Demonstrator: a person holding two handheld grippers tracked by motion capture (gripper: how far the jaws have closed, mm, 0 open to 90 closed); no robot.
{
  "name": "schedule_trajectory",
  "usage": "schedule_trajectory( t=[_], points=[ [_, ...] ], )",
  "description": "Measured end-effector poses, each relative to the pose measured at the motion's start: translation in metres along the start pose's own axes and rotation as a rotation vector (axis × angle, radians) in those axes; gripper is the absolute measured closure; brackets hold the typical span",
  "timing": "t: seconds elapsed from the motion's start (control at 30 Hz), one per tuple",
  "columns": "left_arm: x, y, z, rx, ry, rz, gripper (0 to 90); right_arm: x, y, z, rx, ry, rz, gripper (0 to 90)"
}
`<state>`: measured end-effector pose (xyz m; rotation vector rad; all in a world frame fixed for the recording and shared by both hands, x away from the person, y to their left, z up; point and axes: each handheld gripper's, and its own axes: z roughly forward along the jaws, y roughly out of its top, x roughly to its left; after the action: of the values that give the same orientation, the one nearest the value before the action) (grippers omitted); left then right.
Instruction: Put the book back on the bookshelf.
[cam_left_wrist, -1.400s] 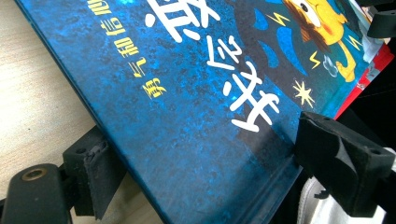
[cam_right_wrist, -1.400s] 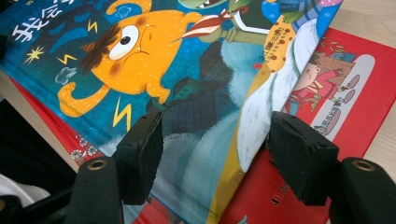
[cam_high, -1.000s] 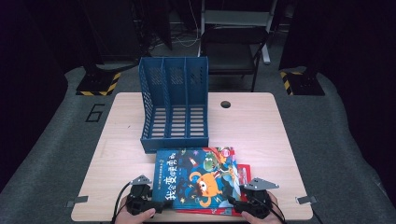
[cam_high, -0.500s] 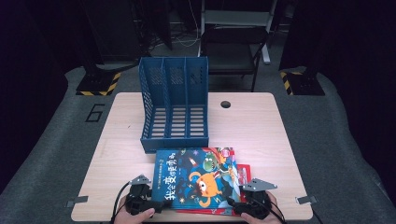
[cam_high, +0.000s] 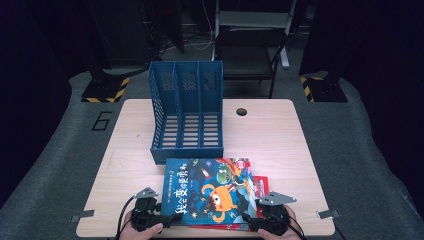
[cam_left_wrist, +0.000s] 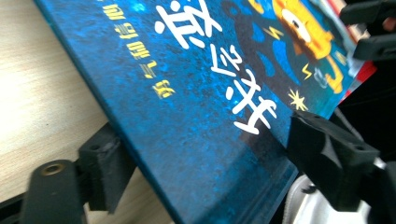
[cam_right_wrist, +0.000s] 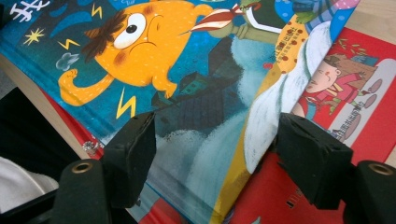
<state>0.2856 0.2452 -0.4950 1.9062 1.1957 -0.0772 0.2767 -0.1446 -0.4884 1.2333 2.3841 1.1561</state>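
The glossy blue picture book is lying atop a red book at the wooden worktop's six o'clock edge. The left tool is closing slightly, the right tool opening; both are straddling it, ungripped.

my wooden table sits on grey carpet with a painted 6 at nine o'clock. a dark chair stands at twelve, black curtains around it, and yellow-black striped bases at eleven and two. light falls from above.
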Motion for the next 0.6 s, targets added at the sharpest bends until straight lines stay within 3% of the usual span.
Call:
schedule_trajectory(
  t=[0.2,0.37,0.6],
  points=[
    [0.000,0.001,-0.008,-0.023,0.014,0.001,22.3,0.003,0.000,0.001,0.005,0.029,-0.016,25.6],
    [0.001,0.003,-0.013,-0.057,0.022,-0.001,24.9,0.009,0.001,0.003,0.024,0.041,-0.072,22.4],
    [0.002,0.006,-0.020,-0.073,0.019,0.005,27.3,0.010,0.001,0.003,0.023,0.065,-0.072,22.0]
  ],
)
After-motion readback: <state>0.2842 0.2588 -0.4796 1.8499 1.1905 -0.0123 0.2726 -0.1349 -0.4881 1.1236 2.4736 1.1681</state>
